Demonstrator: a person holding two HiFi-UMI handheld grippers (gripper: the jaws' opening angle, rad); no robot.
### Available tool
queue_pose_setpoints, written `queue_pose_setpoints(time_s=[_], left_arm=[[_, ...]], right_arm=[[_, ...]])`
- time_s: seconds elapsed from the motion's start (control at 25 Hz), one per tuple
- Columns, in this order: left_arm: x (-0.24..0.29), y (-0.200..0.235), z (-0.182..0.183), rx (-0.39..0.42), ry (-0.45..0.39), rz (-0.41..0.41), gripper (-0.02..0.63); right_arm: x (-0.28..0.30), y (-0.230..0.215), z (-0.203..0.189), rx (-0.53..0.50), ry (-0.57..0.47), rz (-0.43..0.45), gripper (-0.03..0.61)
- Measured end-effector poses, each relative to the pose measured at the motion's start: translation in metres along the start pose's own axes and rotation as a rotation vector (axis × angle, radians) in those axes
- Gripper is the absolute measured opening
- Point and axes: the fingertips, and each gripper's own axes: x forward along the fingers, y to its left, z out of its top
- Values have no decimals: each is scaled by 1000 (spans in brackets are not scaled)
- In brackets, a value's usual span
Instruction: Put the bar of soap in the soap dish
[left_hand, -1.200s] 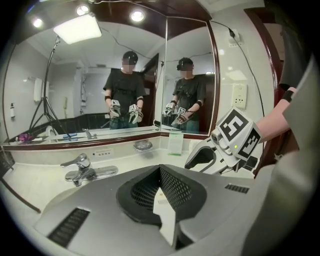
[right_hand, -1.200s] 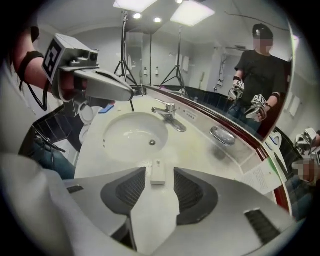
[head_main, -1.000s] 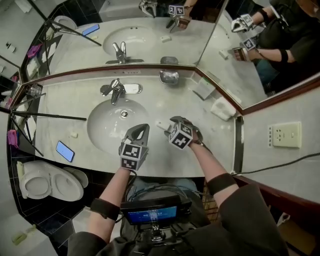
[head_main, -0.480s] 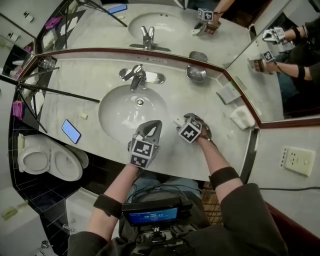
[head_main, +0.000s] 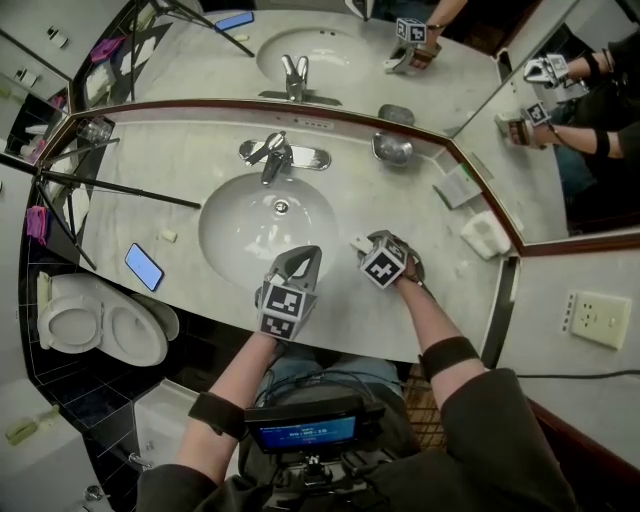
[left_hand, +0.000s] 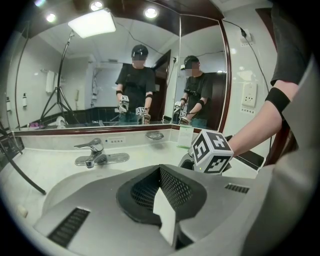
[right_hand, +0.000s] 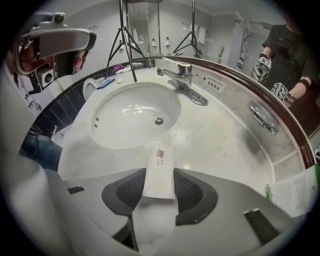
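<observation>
Just now the right gripper's (right_hand: 160, 169) jaws have been closing, and their pads sit against both long sides of the white rectangular bar of soap (right_hand: 159, 159). The soap lies on the pale marble bench (right_hand: 225, 145), right of the white basin (right_hand: 132, 117). The left gripper's (left_hand: 160, 172) jaws are pressed together, empty. The silver metal soap dish (right_hand: 262, 116) stands at the bench's far edge, well apart.

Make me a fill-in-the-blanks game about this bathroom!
1. The bar of soap sits between the right gripper's two ___.
2. The left gripper is shut and holds ___.
3. The blue phone lies on the counter left of the ___.
4. The soap dish shows twice because of the ___.
Missing words: jaws, nothing, sink, mirror.
The right gripper's jaws have just been closing onto the soap.
</observation>
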Motion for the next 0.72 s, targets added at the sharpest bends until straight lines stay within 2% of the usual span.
queue_pose_setpoints(time_s=[0.16,0.4,0.72], left_arm=[[0,-2,3,10,0,-10,-3],[7,-8,18,31,-21,-35,-3],[15,-15,38,62,-64,-69,-3]], right_arm=[[-18,-9,8,46,-57,-22,184],[-79,-31,31,138,-211,-96,184],[-157,-42,15,414,-504,-149,184]])
